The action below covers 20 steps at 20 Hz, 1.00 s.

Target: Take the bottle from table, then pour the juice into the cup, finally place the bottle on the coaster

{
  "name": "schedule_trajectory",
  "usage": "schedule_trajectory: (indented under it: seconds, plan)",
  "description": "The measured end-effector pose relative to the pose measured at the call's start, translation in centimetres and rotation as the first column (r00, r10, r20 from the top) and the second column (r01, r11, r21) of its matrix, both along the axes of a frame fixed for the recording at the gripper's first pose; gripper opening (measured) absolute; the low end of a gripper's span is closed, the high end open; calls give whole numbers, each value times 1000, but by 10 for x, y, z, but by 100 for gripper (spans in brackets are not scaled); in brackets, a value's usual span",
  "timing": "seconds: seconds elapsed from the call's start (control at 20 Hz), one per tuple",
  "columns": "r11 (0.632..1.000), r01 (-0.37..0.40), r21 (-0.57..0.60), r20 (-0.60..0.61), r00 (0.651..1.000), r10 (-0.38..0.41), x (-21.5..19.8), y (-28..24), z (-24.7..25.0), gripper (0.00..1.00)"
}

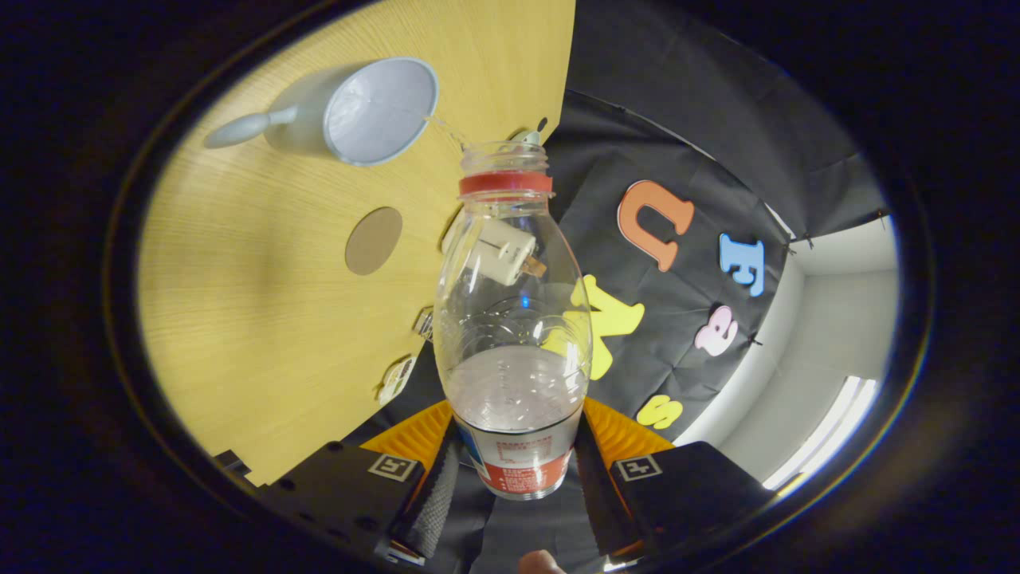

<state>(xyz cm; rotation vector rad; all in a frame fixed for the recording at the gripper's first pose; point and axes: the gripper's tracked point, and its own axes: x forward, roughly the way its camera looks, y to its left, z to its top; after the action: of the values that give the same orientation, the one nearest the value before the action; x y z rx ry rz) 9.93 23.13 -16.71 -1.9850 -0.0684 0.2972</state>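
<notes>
The gripper (514, 470) is holding the bottle (512, 319) between its two fingers (434, 498). One finger is pressing on each side of the bottle, low down by its label, so the fingers are closed tight around it. The bottle is sticking out ahead of the fingers, with its open mouth pointing away from them.

The bottle is see-through and has a red ring (504, 183) around its neck. It has no cap on. A little clear liquid is sitting in the end near the fingers. A thin stream (446, 131) is running from the bottle's mouth toward the cup (366, 112).

The cup is pale and round with a long handle (239, 129). It is sitting on the yellow wood table (239, 319), past the bottle's mouth and off to one side. The stream is reaching the cup's rim.

The coaster (374, 241) is a flat brown circle on the table. It is lying between the cup and the fingers, beside the bottle, and nothing is on it.

A small white thing (506, 251) is showing through the clear bottle, and I cannot tell what it is. A bit of a person's fingertip (543, 563) is peeking in just behind the fingers
</notes>
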Motion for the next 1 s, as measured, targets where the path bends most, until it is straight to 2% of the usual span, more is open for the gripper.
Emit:
schedule_trajectory:
  seconds: [1.0]
  plan:
    - [999,-37,-36,24,999,38,1,15,5,76]
